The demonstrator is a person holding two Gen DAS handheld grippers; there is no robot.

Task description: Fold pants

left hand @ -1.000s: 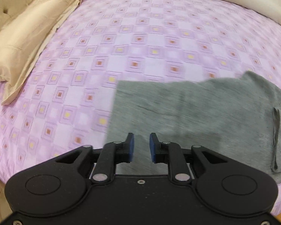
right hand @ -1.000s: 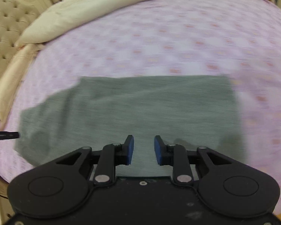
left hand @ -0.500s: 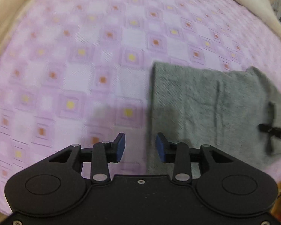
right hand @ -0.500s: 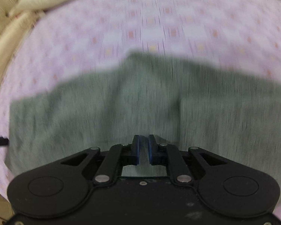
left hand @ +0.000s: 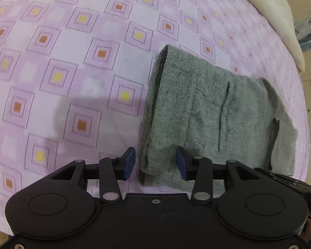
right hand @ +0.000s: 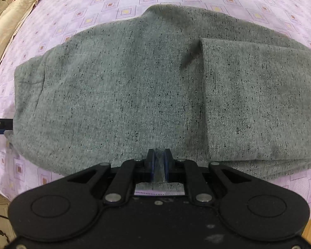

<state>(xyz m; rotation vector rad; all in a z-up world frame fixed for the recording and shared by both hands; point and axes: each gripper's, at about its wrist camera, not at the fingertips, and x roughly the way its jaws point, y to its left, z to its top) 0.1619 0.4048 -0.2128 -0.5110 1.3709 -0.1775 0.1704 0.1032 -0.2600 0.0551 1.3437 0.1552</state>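
Pants [left hand: 213,112] flat on the bedsheet [left hand: 72,66], pillow [right hand: 16,6] far left, behind them.

The bed [left hand: 76,66] is covered by a lilac sheet patterned with squares; grey folded pants [right hand: 134,87] and a cream pillow [right hand: 12,18] are laid on it.

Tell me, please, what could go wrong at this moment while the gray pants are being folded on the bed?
The right gripper pinches only the near edge of the pants, so a lift may drag one layer and undo the fold. The left gripper is open around the pants' corner; closing there might miss the lower layers. The bed sheet could be pinched too.
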